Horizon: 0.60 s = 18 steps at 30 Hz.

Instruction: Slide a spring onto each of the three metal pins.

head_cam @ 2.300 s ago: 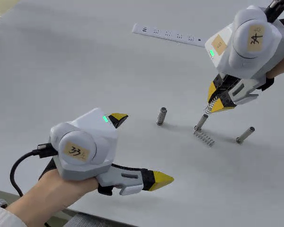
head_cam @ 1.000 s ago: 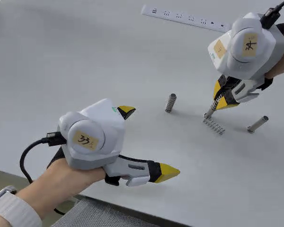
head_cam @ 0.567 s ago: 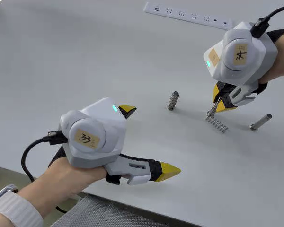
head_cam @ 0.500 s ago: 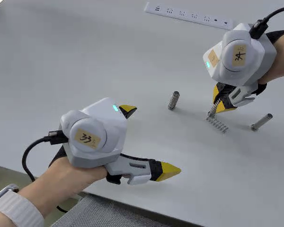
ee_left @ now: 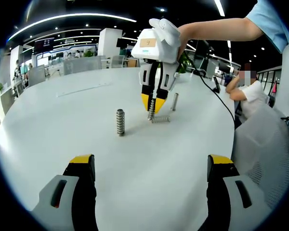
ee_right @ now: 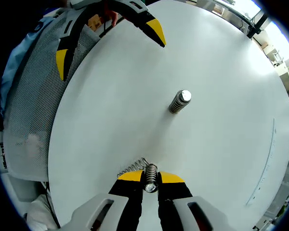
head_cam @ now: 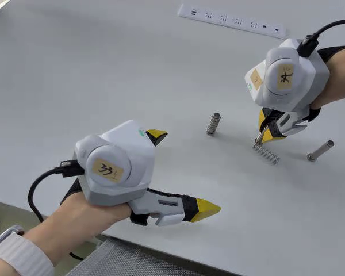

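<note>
A coiled steel spring (head_cam: 259, 137) stands upright right of centre in the head view, pinched between the yellow-tipped fingers of the right gripper (head_cam: 269, 131), which are closed on its upper coils. In the right gripper view its top sits between the tips at the bottom centre. The middle pin it belongs to is hidden by coils and fingers, so how far the spring is seated cannot be told. I judge this to be the second of three fittings, in mid-slide. Just below it a second loose steel spring (head_cam: 266, 153) lies on its side on the white table (head_cam: 103, 69), near the base. To the left stands a metal pin already wearing its spring (head_cam: 213, 123), and to the right, apart from both, a bare metal pin (head_cam: 321, 150). The left gripper (head_cam: 182, 172) hovers at the lower left with its fingers spread wide and empty, well apart from the pins. A white power strip (head_cam: 233, 20) lies along the top edge. The next move likely calls for pressing the held spring fully down and letting go, then picking up the lying spring by its middle and carrying it to the bare pin without knocking that pin over.
</note>
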### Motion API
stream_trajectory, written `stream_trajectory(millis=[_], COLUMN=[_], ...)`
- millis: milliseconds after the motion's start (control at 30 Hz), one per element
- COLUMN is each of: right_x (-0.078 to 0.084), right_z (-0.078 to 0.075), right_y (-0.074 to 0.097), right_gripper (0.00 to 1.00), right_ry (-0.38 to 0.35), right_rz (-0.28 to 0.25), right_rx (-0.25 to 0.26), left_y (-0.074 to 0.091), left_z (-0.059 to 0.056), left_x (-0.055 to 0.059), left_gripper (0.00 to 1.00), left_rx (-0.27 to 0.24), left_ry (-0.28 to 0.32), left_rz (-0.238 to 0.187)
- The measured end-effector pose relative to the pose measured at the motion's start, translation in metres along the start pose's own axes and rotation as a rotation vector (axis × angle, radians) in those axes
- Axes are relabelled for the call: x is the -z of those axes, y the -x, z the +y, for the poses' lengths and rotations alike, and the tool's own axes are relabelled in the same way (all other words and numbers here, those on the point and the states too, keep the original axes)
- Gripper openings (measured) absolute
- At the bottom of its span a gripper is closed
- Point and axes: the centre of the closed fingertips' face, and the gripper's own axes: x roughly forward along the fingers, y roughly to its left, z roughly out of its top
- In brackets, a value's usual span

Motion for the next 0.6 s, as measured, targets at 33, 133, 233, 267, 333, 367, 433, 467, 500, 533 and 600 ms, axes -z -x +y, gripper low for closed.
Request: stream_trajectory(millis=[33,133,233,267,333,367,433,467,500,533,600], right_x=[-0.0007,-0.0025,-0.0023,-0.0032,-0.0043,-0.0039,-0.0033,-0.0035,-0.0037,-0.0043,-0.0024], right_z=[0.0015,0.0039,0.0031,0.0038,0.0052,0.0044,0.0047,0.0052,0.0063,0.0071,0.0053], right_y=[0.0002,-0.0003,-0.0018,-0.0011,-0.0002,-0.0006,-0.0009,-0.0007,-0.0002,0.0000,-0.0011], right_gripper=[0.08,0.08,0.08,0.08,0.08,0.08,0.08,0.08,0.08,0.08,0.08], right_ry=[0.001,0.000,0.001,0.001,0.000,0.002,0.003,0.004,0.003,0.002,0.000], right_rz=[0.001,0.000,0.001,0.001,0.000,0.000,0.003,0.004,0.003,0.000,-0.001], right_rx=[0.001,0.002,0.001,0.001,0.002,0.001,0.000,-0.001,-0.002,-0.004,-0.005], left_y=[0.0000,-0.0001,0.0000,-0.0002,-0.0003,-0.0004,-0.0007,-0.0010,-0.0011,-0.0012,-0.0012], left_z=[-0.0001,0.0000,-0.0004,-0.0004,-0.0009,-0.0011,-0.0018,-0.0019,-0.0020,-0.0020,-0.0020], left_x=[0.0000,0.0001,0.0007,0.0011,0.0016,0.0016,0.0008,0.0006,0.0003,0.0001,-0.0005], left_gripper=[0.96,0.96,0.96,0.96,0.95,0.95,0.95,0.95,0.95,0.95,0.95], left_rx=[0.001,0.001,0.003,0.003,0.004,0.005,0.007,0.007,0.008,0.008,0.009], left_ry=[0.001,-0.001,0.000,-0.001,0.001,0.000,-0.002,-0.001,-0.001,-0.002,-0.004], left_rz=[0.000,0.001,0.001,0.002,0.003,0.003,0.001,0.001,0.001,0.001,0.000])
